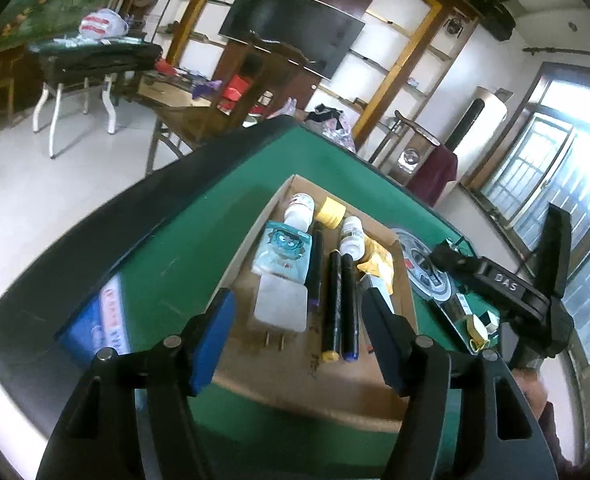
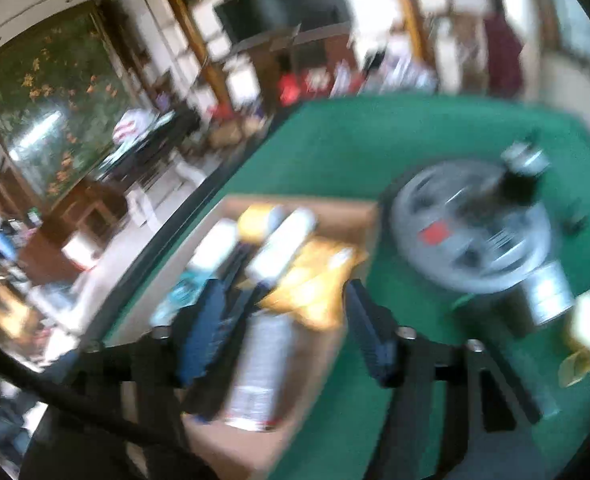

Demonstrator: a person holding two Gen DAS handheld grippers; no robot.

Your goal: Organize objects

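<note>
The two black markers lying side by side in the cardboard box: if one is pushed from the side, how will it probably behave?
The black markers are round and lie flat, so one would probably roll, not slide. The neighbour touches it, so both may move together. They look rigid and slim, likely light; the cardboard box wall should stop them.

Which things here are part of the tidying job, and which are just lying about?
Job: cardboard tray, two black markers, white charger, blue cartoon pouch, white bottles, yellow packet.

Lying about: television, wooden chair, folding table.
</note>
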